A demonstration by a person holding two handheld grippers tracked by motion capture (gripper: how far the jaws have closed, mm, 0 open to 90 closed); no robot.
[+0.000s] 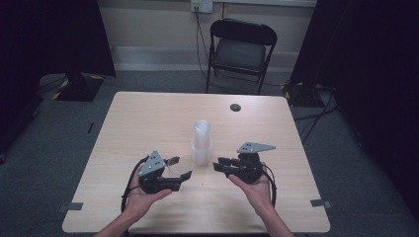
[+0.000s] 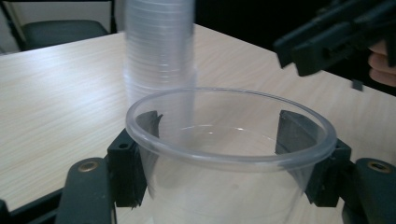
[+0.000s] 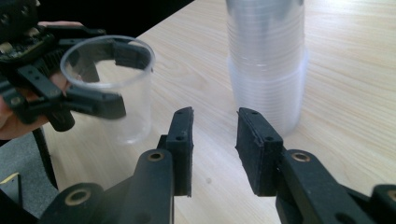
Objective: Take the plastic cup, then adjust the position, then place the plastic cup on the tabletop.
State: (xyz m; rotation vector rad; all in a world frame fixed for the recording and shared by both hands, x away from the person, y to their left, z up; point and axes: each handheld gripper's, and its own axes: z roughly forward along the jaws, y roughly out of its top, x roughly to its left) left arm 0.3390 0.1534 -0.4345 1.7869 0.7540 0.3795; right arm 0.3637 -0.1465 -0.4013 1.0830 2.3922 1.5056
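A single clear plastic cup (image 2: 231,140) is found gripped across its rim by the left gripper (image 1: 178,169), one pad being seated against each side of the wall; in the left gripper view it occupies the lower centre of the frame, and in the right gripper view it is seen at upper left (image 3: 112,84), lifted off the bench (image 1: 148,123). The stack of clear cups (image 1: 201,142) is noted upright at the centre of the high view, its long axis vertical, standing on the bench between the two grippers and just up-frame of them. The right gripper (image 1: 217,164) is observed with its jaws parted and nothing between them; in the right gripper view the stack (image 3: 266,65) lies directly above and slightly right of the gap, close ahead. The right gripper is judged the nearer to the stack and the one free to act on it, the left being occupied. Any coming move is judged to turn on that relation: the stack stands ahead of the open right jaws, while the held cup lies to the lower left of the stack in the high view.
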